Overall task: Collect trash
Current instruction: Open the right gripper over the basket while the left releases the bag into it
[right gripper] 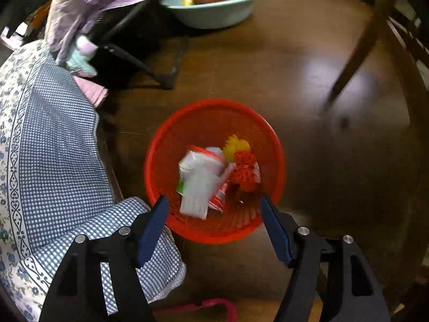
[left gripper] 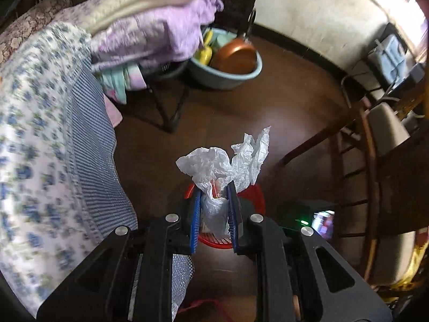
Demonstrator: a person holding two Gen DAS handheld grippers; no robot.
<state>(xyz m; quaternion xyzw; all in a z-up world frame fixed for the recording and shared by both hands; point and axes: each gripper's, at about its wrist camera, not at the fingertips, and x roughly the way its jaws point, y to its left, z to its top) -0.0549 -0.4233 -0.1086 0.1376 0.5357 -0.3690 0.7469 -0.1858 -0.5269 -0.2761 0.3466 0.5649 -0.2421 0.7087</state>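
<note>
My left gripper [left gripper: 214,190] is shut on a crumpled white plastic bag [left gripper: 214,163], which sticks up between its blue pads. Behind and below it shows the rim of a red mesh basket [left gripper: 257,198] on the brown floor. In the right wrist view the same red basket [right gripper: 161,161] lies right under my right gripper [right gripper: 213,201], which stands open with nothing pressed between its pads. Inside the basket sit a white wrapper [right gripper: 198,179], a yellow scrap [right gripper: 236,145] and a red-striped wrapper [right gripper: 245,174], all blurred.
A blue checked and flowered quilt [right gripper: 53,147] hangs at the left, close to the basket. A teal basin [right gripper: 214,10] with a copper pan [left gripper: 233,56] stands behind. A black folding rack [right gripper: 139,64] holds purple cloth [left gripper: 161,35]. A wooden chair [left gripper: 375,155] is at the right.
</note>
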